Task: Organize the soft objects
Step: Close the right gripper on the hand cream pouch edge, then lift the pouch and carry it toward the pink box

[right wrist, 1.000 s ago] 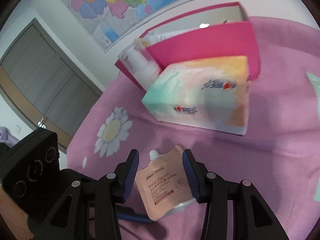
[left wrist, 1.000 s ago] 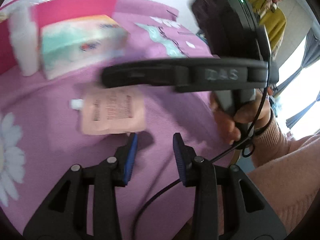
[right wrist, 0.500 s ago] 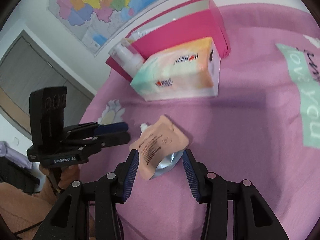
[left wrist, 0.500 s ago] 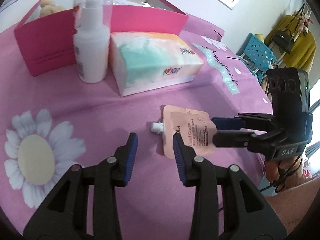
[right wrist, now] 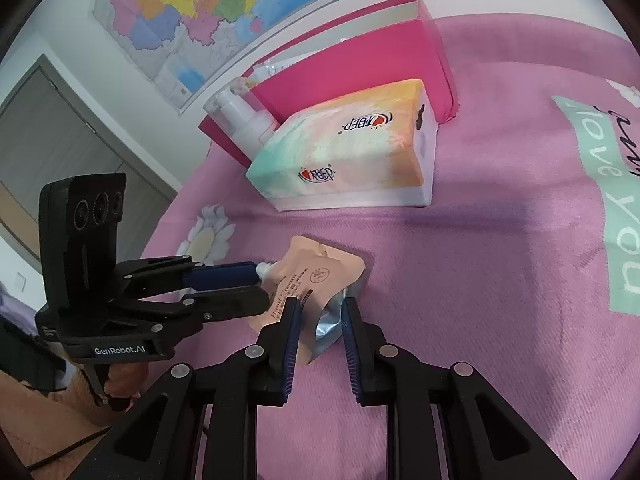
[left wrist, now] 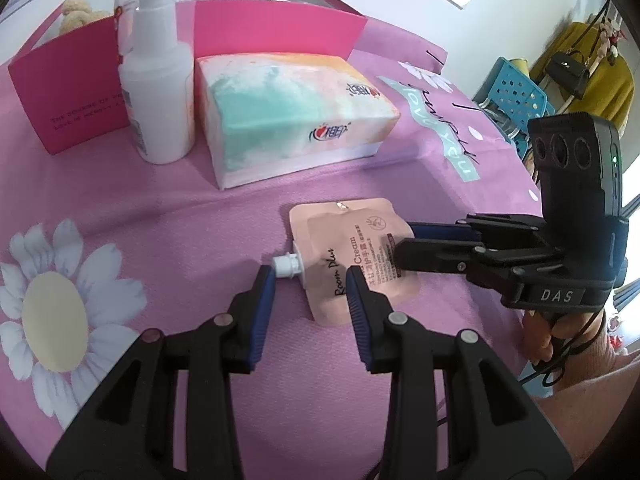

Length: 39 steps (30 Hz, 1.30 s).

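Note:
A pink hand cream pouch point(left wrist: 344, 248) with a white spout lies flat on the pink cloth. My left gripper point(left wrist: 310, 280) is open, its fingertips astride the pouch's spout end. My right gripper point(right wrist: 320, 306) is open with its fingers either side of the pouch's point(right wrist: 320, 276) silver bottom edge; it is not clamped. The right gripper also shows in the left wrist view point(left wrist: 404, 244), reaching onto the pouch from the right. The left gripper shows in the right wrist view point(right wrist: 256, 284).
A soft tissue pack point(left wrist: 288, 108) lies behind the pouch, with a white pump bottle point(left wrist: 158, 92) at its left. A pink box point(left wrist: 72, 92) stands open behind them, a plush toy point(left wrist: 74, 16) inside. The pink cloth point(right wrist: 500, 280) has daisy prints and lettering.
Both grippers have moved in on the pouch from opposite ends. The right jaws have narrowed around its bottom edge. The pouch has turned slightly on the cloth.

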Motion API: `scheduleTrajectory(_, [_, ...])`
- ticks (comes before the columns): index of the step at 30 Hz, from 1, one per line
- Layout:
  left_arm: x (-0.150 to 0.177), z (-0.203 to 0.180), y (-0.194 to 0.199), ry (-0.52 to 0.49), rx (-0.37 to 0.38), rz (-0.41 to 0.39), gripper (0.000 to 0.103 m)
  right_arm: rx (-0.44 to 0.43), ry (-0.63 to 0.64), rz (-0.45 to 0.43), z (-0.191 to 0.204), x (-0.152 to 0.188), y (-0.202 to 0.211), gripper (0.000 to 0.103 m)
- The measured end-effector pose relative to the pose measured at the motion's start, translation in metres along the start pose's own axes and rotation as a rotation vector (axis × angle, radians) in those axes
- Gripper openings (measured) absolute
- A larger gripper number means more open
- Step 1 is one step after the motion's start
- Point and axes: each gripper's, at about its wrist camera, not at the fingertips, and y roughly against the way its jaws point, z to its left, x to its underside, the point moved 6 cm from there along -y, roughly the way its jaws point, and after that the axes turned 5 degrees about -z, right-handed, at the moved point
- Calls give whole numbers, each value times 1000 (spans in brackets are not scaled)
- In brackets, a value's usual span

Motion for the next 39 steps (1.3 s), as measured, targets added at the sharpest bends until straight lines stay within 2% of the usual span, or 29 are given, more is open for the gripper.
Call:
scheduleTrajectory(12, [-1, -7, -1, -42, -29, -4, 38, -4, 4, -7, 0, -1, -1, 25])
scheduleTrajectory(15, [0, -11, 0, -51, -49, -4, 38, 32, 43, -10, 6, -2, -3, 25])
scheduleTrajectory(19, [0, -14, 4, -45, -32, -12, 38, 43, 54, -19, 8, -4, 0, 25])
scheduleTrajectory(39, [-8, -20, 33, -56, -49, -83, 38, 61, 125, -75, 31, -17, 21, 25])
